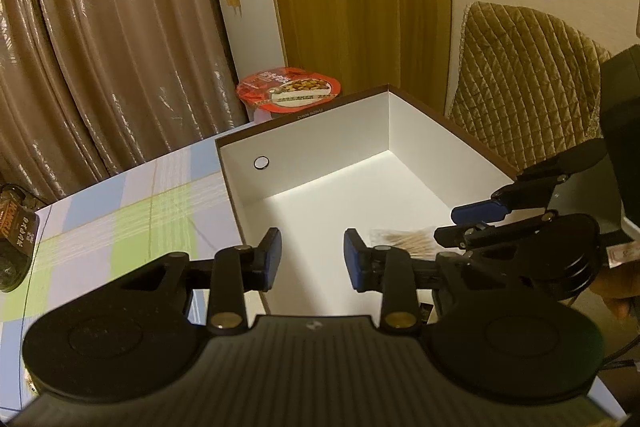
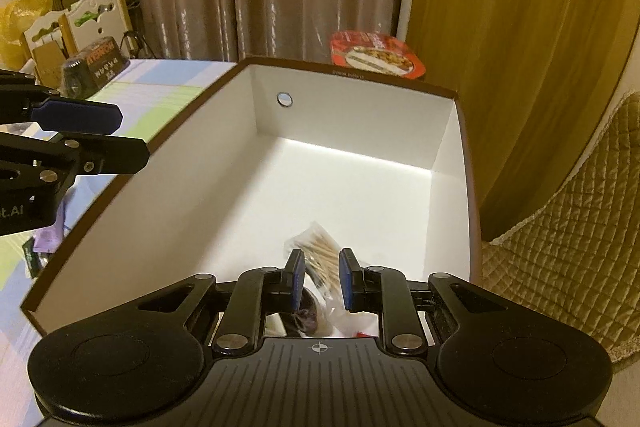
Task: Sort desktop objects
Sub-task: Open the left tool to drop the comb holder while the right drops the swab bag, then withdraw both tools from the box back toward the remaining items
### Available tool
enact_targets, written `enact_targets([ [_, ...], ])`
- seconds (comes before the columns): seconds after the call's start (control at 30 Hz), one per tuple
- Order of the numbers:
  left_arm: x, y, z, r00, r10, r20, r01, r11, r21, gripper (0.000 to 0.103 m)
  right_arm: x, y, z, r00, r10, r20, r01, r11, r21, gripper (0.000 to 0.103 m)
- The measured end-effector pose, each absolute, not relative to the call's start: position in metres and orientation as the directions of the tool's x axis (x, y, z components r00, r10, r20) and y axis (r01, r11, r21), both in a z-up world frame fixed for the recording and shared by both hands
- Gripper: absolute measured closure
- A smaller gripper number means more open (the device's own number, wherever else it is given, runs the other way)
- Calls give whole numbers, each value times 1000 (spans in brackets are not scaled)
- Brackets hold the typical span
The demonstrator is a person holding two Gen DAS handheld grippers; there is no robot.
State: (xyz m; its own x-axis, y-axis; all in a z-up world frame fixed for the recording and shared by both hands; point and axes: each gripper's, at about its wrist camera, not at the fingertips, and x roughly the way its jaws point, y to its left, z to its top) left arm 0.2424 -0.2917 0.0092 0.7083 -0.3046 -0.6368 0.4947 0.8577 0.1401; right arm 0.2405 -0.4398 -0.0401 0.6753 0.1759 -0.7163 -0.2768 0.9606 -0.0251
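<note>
A brown-rimmed box with white inside (image 1: pixel 320 155) (image 2: pixel 352 115) stands on the checked tablecloth. A clear bag of cotton swabs (image 2: pixel 320 251) (image 1: pixel 404 239) lies on its floor at the near end, with a dark object (image 2: pixel 306 313) and white packets beside it. My right gripper (image 2: pixel 322 279) is open above the swab bag, not touching it; it also shows in the left wrist view (image 1: pixel 472 223). My left gripper (image 1: pixel 312 259) is open and empty over the box's near left rim, and shows in the right wrist view (image 2: pixel 120 135).
A red-lidded instant noodle bowl (image 1: pixel 290 89) (image 2: pixel 376 53) stands behind the box. A dark wrapped package (image 1: pixel 14 239) (image 2: pixel 96 65) sits at the table's left. Small items (image 2: pixel 40 247) lie left of the box. A quilted chair (image 1: pixel 520 67) is on the right; curtains hang behind.
</note>
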Motion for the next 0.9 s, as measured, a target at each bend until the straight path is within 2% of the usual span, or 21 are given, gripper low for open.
enact_targets([
  [0.2,232,-282,19,723,-306,-620,484,864,137,74,223,-437,-21,714,171,-679,-258,966,-29,83],
  [0.63,178,-243,33,740,-316,-594,439,896,70,64,150,-438,18,780,128,-612,-154,988,10,82],
  [0.67,173,-239,33,740,-317,-594,435,898,63,63,142,-437,20,783,123,-610,-148,989,10,79],
  [0.73,161,-231,32,740,-320,-591,429,902,49,59,126,-435,23,793,105,-600,-127,992,6,10],
  [0.8,148,-222,29,738,-320,-594,422,906,36,56,106,-430,24,810,91,-580,-116,993,-7,10],
  [0.9,129,-206,24,730,-324,-601,413,910,12,54,86,-421,20,794,75,-604,-108,994,-18,10],
])
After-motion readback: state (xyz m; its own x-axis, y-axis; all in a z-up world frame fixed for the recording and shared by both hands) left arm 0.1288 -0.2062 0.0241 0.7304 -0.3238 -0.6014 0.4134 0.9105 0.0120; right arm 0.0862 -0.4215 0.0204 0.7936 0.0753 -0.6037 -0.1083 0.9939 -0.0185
